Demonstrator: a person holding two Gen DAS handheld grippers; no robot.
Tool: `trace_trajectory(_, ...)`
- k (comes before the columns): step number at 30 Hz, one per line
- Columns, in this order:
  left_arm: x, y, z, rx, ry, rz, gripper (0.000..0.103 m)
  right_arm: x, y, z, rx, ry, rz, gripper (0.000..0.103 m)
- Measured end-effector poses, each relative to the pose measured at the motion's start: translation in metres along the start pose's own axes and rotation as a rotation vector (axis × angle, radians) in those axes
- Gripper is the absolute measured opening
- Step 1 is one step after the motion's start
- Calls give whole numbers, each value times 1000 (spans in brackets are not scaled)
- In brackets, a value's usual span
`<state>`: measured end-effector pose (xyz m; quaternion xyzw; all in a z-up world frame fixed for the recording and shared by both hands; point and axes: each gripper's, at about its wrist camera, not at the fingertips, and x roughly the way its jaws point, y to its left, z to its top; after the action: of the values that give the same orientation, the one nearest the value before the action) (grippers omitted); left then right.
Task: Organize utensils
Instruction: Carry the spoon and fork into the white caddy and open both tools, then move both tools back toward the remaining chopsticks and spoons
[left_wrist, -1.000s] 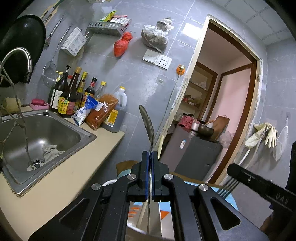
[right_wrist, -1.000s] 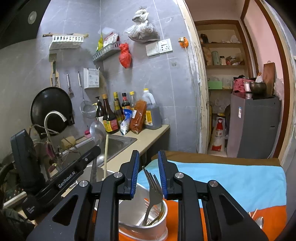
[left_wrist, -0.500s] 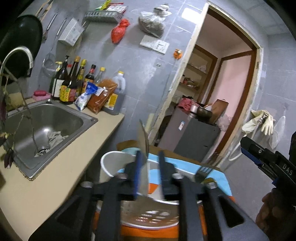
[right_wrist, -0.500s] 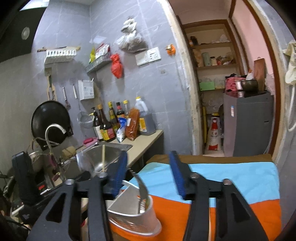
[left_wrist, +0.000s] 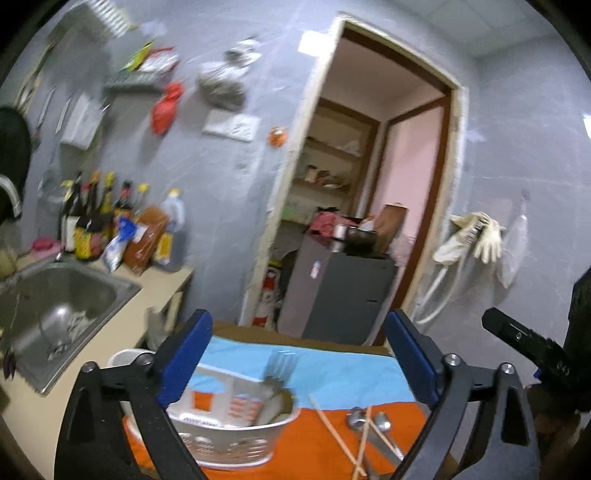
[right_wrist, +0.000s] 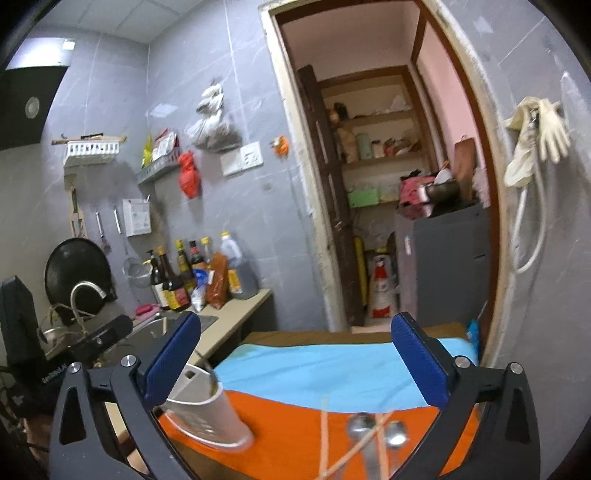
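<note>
A white perforated utensil holder (left_wrist: 236, 435) stands on an orange and blue cloth (left_wrist: 332, 373), with a fork (left_wrist: 279, 373) and other cutlery standing in it. It also shows at the lower left of the right wrist view (right_wrist: 207, 413). Two spoons (left_wrist: 367, 421) and crossed wooden chopsticks (left_wrist: 343, 439) lie on the cloth to its right; they show in the right wrist view too, spoons (right_wrist: 376, 430) and chopsticks (right_wrist: 325, 435). My left gripper (left_wrist: 299, 362) is open and empty above the holder. My right gripper (right_wrist: 295, 363) is open and empty above the cloth.
A steel sink (left_wrist: 55, 306) and counter with sauce bottles (left_wrist: 96, 225) lie to the left. A doorway with a grey cabinet (left_wrist: 343, 291) is behind the table. Gloves (left_wrist: 476, 236) hang on the right wall. The other gripper (left_wrist: 535, 350) shows at the right edge.
My left gripper let go of the spoon into the holder and opened wide. My right gripper released the fork into the holder, opened wide and drew back to the right.
</note>
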<state>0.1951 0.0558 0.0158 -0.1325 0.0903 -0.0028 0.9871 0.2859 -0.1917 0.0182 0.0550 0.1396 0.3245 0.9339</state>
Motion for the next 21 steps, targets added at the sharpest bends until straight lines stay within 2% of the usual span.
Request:
trace_trajectory(4, 1, -41, -5, 80, -16, -18, 98, -27, -22, 6, 0, -21, -44, 103)
trace_trajectory(9, 10, -75, -22, 127, 3, -12, 98, -52, -46, 2, -39, -28, -105, 103)
trace_trajectory(14, 31, -100, -51, 151, 94, -38, 98, -55, -75, -16, -43, 28, -144, 103)
trace_trajectory(15, 39, -104, -60, 157, 133, -43, 98, -54, -80, -21, -39, 43, -147, 103)
trace_trajectory(21, 80, -115, -101, 142, 306, -3, 98, -34, -119, -58, -3, 181, -162, 103)
